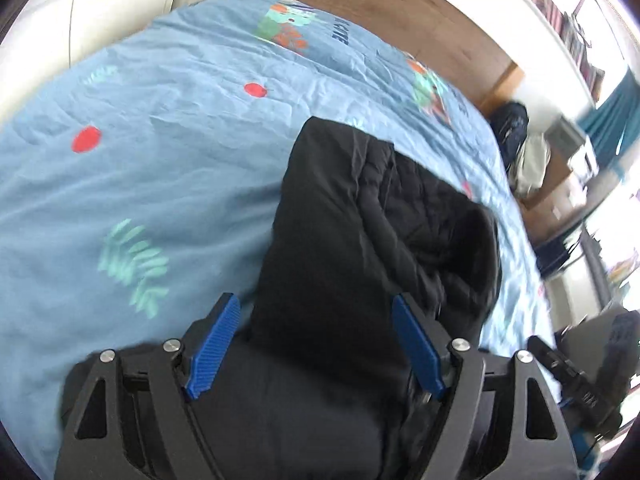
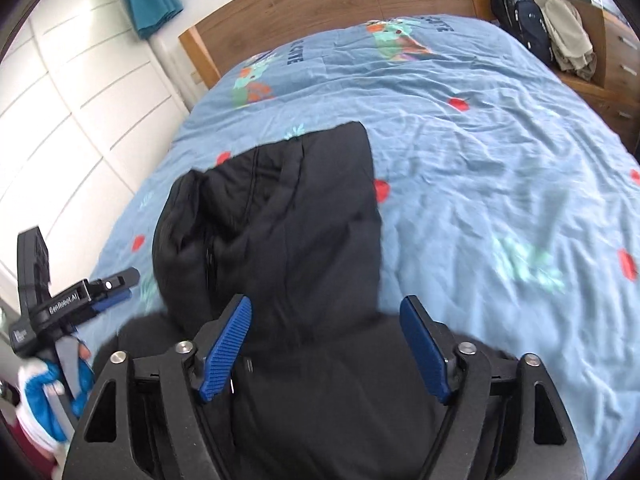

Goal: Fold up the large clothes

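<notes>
Both claws, left (image 1: 316,344) and right (image 2: 326,346), gape empty over the jacket (image 2: 280,220), whose puffy fold toward twelve o'clock may spring open unheld.

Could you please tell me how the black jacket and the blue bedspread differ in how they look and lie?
The black jacket is plain and dark; the blue bedspread is light blue with red dots and cartoon prints. The jacket is bunched into a thick, padded, folded bundle; the bedspread lies spread out flat. The jacket covers only a small patch, resting on the bedspread, which covers the whole bed. Both are wrinkled fabric.
</notes>
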The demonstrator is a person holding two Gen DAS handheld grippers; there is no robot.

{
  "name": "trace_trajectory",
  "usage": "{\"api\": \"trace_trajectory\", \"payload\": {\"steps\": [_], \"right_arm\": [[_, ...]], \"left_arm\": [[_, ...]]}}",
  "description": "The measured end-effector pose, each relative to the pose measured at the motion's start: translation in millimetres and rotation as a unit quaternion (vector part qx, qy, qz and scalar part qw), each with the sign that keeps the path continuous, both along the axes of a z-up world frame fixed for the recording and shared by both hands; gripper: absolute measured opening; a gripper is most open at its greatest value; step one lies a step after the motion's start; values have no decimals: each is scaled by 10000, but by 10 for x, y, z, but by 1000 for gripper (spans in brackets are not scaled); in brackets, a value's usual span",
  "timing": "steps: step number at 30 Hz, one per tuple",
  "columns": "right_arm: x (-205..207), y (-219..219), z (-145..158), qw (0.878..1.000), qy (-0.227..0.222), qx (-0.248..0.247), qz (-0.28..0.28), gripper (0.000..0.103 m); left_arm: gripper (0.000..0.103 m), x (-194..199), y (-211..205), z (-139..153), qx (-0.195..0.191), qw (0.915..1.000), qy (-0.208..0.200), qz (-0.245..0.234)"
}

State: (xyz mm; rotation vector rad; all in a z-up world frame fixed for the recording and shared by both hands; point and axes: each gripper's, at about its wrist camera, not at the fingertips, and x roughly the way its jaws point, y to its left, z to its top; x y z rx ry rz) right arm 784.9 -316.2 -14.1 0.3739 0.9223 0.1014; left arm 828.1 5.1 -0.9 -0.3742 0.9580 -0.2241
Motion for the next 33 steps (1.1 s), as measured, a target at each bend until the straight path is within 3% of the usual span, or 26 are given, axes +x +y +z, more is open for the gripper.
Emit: {"api": "trace_trajectory", "payload": {"steps": [3,8,17,20,21,23,25,27,29,31,33], "right_arm": [[268,27,-61,10000,-33,43,-40,81],[580,-27,-229,9997,36,158,-172,85],[826,-90,-716,9971,418,548,-326,87],[873,-94,-843,9967,464,571,-342,85],[896,-96,-894,9963,507,597,-358,82],[924,-70,-956,9962,574,573,-329,68],[954,-14,-983,9971,626,369,-221,38],[948,59,-930,9982,538,249,-82,21],[922,120,-829,9989,441,125,20,16],[880,144,-689,9994,326,46,91,13],[813,177,-524,9995,213,-63,222,12]], "left_arm": [[78,184,-16,-86,-284,9996,14,35],[78,420,-68,-250,-163,9998,81,53],[81,654,101,-865,-736,9946,625,389],[81,703,85,-983,-702,9942,710,398],[81,716,62,-1005,-599,9949,714,376],[79,745,-26,-1031,-253,9968,711,254],[75,774,-119,-1065,107,9973,715,114],[68,784,-162,-1072,308,9969,729,49],[52,787,-192,-1039,369,9963,779,-70],[29,771,-220,-953,331,9959,807,-231],[19,726,-248,-816,340,9959,745,-391]]}}
